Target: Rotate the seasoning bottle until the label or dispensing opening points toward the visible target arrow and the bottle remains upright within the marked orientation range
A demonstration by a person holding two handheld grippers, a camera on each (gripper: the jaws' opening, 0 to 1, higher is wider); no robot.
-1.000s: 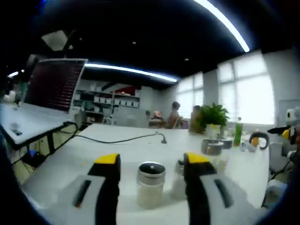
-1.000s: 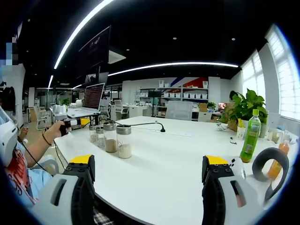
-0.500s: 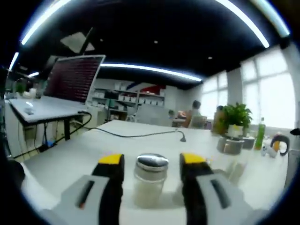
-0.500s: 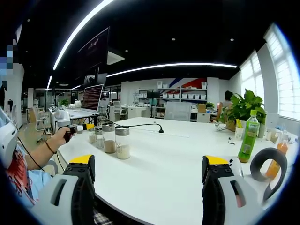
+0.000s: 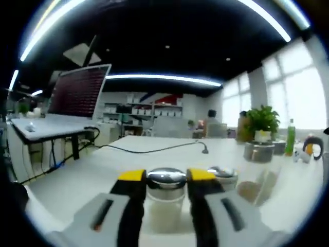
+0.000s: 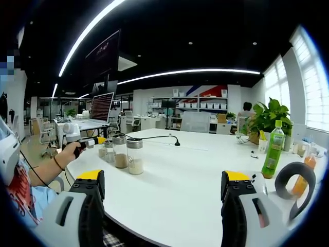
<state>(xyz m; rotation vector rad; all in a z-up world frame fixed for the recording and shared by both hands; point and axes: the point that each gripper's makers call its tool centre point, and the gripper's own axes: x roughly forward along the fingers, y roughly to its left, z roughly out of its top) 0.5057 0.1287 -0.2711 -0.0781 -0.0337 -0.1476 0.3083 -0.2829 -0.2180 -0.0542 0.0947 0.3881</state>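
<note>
The left tongs [image 5: 163, 177] pinch the small seasoning bottle [image 5: 165, 198] just below its steel cap, glass-looking, probably light and slippery, while the right tongs [image 6: 162, 188] hang wide apart over the bench [image 6: 190, 175].

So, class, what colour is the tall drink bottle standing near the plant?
Green bottle with a yellow cap, clearest in the right gripper view.

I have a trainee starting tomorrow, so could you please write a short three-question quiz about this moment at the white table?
1. True or false: the left gripper has its jaws on either side of a metal-lidded seasoning bottle.
2. How do the right gripper's jaws stand: A) wide apart over bare white table, B) closed on the green bottle?
3. What plugs into the table's far side, seen in the left gripper view?

Key: 1 true; 2 A; 3 a black cable.
</note>
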